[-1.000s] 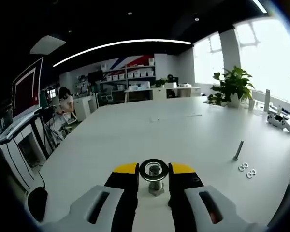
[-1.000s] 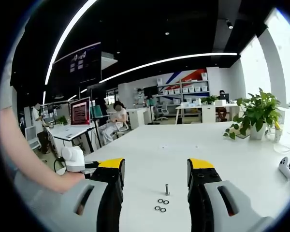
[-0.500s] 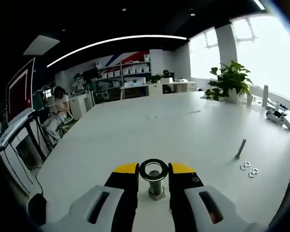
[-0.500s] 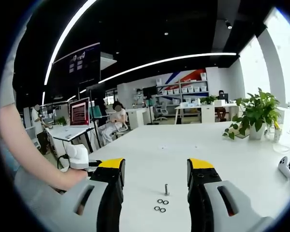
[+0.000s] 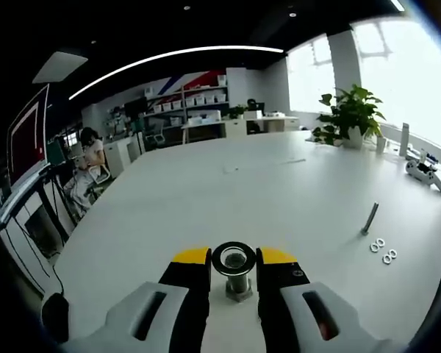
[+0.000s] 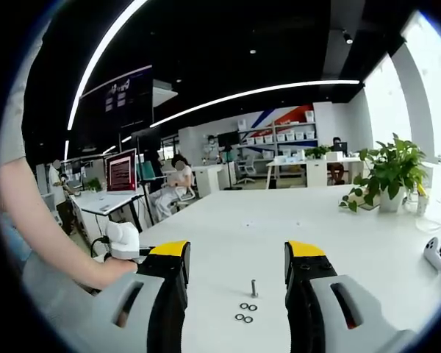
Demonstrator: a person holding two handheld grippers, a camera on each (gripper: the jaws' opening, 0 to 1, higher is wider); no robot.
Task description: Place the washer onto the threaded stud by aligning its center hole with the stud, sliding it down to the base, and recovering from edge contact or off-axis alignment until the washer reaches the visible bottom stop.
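L gripper [image 5: 234, 259] has its jaws closed in on a bolt-like stud [image 5: 236, 273] w/ a hex base, held upright between the yellow-tipped pads; a washer [image 5: 234, 258] sits at the stud's top, ring facing the camera, can't tell if it's threaded on or just resting on the tip. R gripper [image 6: 237, 259] hangs over the white surface [image 6: 279, 220] w/ jaws wide open, nothing in them; between them, lower down, stands a second small stud [image 6: 254, 287] w/ four loose washers [image 6: 244, 312] just beside it. Same stud and spare washers show far right in the left gripper view. A person's arm [image 6: 37, 220] reaches in at left of the right gripper view. Risks, as I judge: washer at the top looks not yet down at the base, so any tilt of the L hand could cock it on the threads and jam it, or tip it off. R jaws coming in off-axis could knock the held stud or push the washer's edge rather than seat it.
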